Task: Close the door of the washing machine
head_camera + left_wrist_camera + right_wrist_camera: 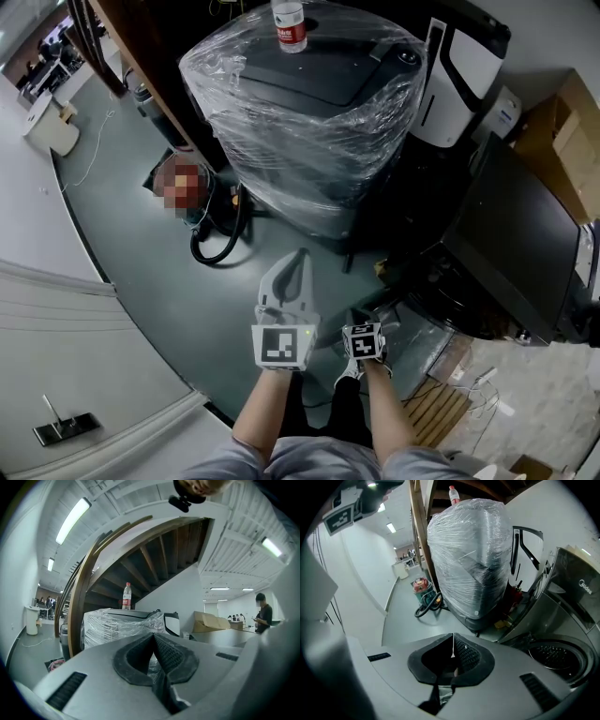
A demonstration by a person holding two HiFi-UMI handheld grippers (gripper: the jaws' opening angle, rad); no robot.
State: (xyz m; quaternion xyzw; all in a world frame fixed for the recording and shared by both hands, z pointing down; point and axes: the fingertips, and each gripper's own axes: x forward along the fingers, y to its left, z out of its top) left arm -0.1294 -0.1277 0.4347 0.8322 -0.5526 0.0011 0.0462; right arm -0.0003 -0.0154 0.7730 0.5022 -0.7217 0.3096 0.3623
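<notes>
Two claws, both closed on nothing: left claw [153, 644], right claw [453, 646]. Washing machine [555, 656] low to my right, door [576, 592] raised, drum exposed. Plastic-wrapped appliance [300, 103] ahead, bottle [290, 25] on top.

The grey-green floor [141, 253] runs under a curved wooden staircase [77, 606]. Strip lights [72, 520] glow overhead, and a plastic-wrapped appliance [300, 122] stands nearby.

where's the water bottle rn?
Head view, top centre: the water bottle stands upright on top of the plastic-wrapped machine, left of the white-and-black appliance.
</notes>
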